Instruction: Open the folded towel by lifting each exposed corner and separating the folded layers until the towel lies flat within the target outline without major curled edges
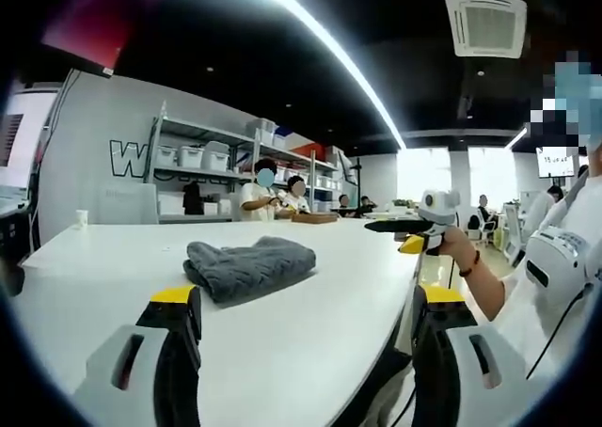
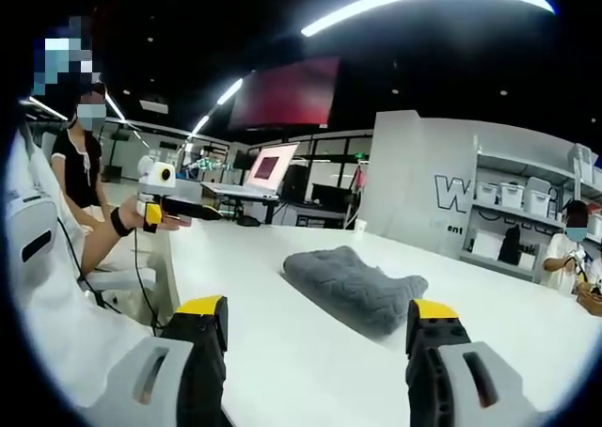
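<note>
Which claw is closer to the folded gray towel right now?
Neither clearly: the left claw and right claw are both open and short of the gray towel, touching nothing. The towel sits left of centre ahead of the left claw, roughly centred ahead of the right.

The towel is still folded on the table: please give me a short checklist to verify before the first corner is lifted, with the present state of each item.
1. Gray towel folded and within both views: ok.
2. Left gripper jaws open, nothing between them: ok.
3. Right gripper jaws open, nothing between them: ok.
4. White table around the towel free of other things: ok.
5. An exposed corner to take is identified: cannot tell; the folds look bunched.
6. Target outline visible on the table: not ok; no outline shows in either view.
</note>
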Tool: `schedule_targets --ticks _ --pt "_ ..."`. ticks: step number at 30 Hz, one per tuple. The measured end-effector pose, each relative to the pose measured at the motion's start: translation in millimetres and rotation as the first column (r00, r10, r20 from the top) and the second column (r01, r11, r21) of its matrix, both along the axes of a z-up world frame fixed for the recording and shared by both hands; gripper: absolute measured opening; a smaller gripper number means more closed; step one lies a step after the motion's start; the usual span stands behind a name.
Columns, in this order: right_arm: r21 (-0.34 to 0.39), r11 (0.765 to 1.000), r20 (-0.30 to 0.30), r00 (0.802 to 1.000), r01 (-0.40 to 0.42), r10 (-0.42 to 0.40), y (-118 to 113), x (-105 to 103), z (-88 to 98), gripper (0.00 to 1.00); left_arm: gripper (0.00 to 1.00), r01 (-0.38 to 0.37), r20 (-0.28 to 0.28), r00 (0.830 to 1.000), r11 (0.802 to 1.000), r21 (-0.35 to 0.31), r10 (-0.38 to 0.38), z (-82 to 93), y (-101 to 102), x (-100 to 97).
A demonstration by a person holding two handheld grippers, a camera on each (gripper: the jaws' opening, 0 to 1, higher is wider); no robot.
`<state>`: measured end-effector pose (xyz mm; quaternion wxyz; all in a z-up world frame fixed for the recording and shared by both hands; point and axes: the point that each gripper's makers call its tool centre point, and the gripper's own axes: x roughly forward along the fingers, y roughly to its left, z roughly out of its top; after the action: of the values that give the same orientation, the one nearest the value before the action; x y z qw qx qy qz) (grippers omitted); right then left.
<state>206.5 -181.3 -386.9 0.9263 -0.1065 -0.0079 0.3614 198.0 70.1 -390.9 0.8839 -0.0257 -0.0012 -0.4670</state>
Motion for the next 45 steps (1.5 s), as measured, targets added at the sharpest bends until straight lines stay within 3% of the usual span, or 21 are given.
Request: schedule_targets --ticks 11,26,35,45 --pt "-0.009 1.000 -0.002 1.000 -0.002 0.002 3 0 -0.5 0.76 0.91 -0.022 -0.011 1.000 0.999 0.034 0.023 -9.0 4 5.4" --pt "-0.010 1.000 0.006 1.000 -0.010 0.010 6 3 5.3 0.76 0.90 -0.010 -0.016 1.000 1.000 0.026 0.010 -6.4 0 7.6" --pt "-0.009 1.000 0.008 1.000 -0.013 0.013 9 7 8.9 0.75 0.90 -0.041 -0.017 0.999 0.996 0.082 0.042 -12.9 1 19.1" --pt "-0.013 1.000 0.005 1.000 -0.012 0.012 10 12 12.6 0.73 0.90 -0.049 -0.021 0.998 0.996 0.077 0.051 -10.0 1 29.3"
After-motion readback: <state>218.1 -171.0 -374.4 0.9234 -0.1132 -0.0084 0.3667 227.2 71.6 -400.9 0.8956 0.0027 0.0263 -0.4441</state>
